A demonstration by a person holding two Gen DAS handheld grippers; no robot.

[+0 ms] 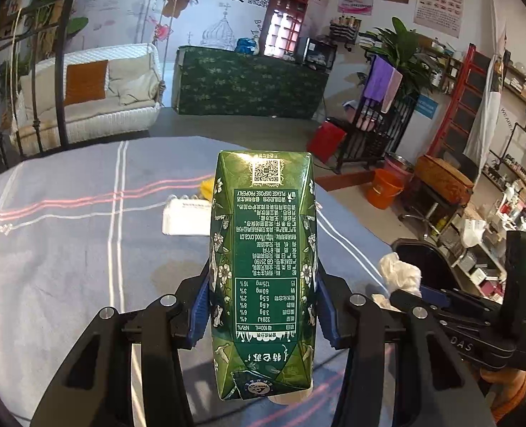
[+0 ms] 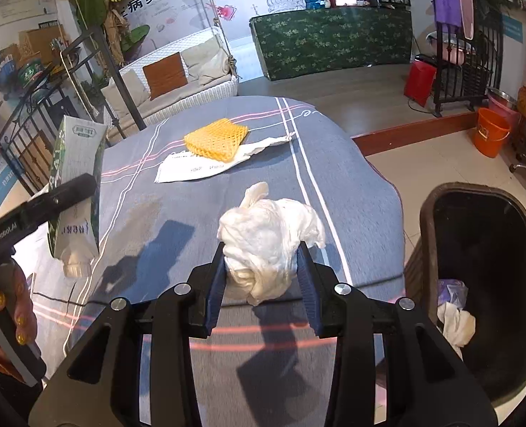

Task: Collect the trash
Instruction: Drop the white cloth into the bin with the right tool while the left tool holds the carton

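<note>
My left gripper (image 1: 263, 291) is shut on a green milk carton (image 1: 263, 267), held upright above the grey cloth-covered table (image 1: 67, 249); the same carton (image 2: 76, 185) shows at the left of the right wrist view. My right gripper (image 2: 263, 267) is shut on a crumpled white tissue wad (image 2: 270, 238), which also appears at the right of the left wrist view as the tissue wad (image 1: 400, 272). A dark trash bin (image 2: 426, 227) stands right of the table, with white and purple scraps inside. On the table lie a yellow foam net (image 2: 216, 138) and a white paper wrapper (image 2: 191, 170).
An orange bucket (image 2: 490, 135) and a red box (image 2: 419, 78) sit on the floor beyond the table. A white wicker swing seat (image 2: 177, 82) and a black metal frame (image 2: 24, 142) stand at the back left. A hand (image 2: 17, 306) grips the left tool.
</note>
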